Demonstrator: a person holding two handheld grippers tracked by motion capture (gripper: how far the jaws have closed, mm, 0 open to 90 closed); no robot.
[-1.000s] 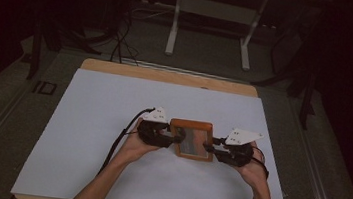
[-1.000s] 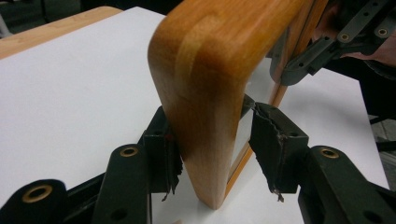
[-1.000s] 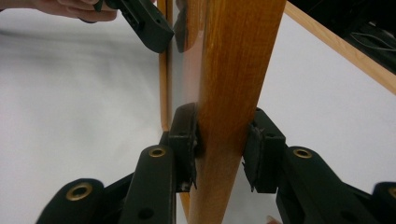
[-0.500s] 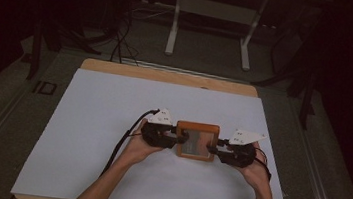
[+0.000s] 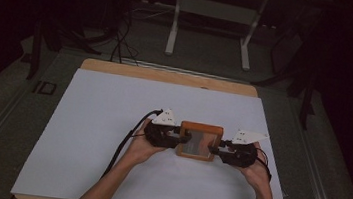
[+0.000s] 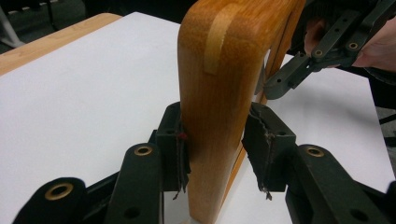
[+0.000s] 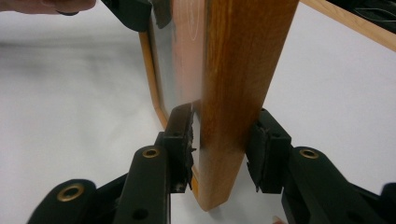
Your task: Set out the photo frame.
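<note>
A wooden frame (image 5: pixel 200 141) with a glass pane stands on edge between both grippers on the white sheet. My left gripper (image 5: pixel 180 136) clamps its left side, and my right gripper (image 5: pixel 216 148) clamps its right side. In the left gripper view the jaws (image 6: pixel 215 140) press both faces of the wooden frame (image 6: pixel 219 93), with the right gripper (image 6: pixel 280 81) beyond it. In the right gripper view the gripper (image 7: pixel 223 140) pinches the wooden frame (image 7: pixel 238 70), one pad on the glass face (image 7: pixel 182 56). The frame's lower edge sits at or just above the sheet.
The white sheet (image 5: pixel 101 121) covers a wooden tabletop (image 5: pixel 167 76), with wide bare areas to the left and far side. Cables trail from both grippers toward the person. A metal stand (image 5: pixel 172 28) and cables are on the dark floor behind the table.
Both hands and the frame have shifted slightly to the right. The grip on the frame is the same.
</note>
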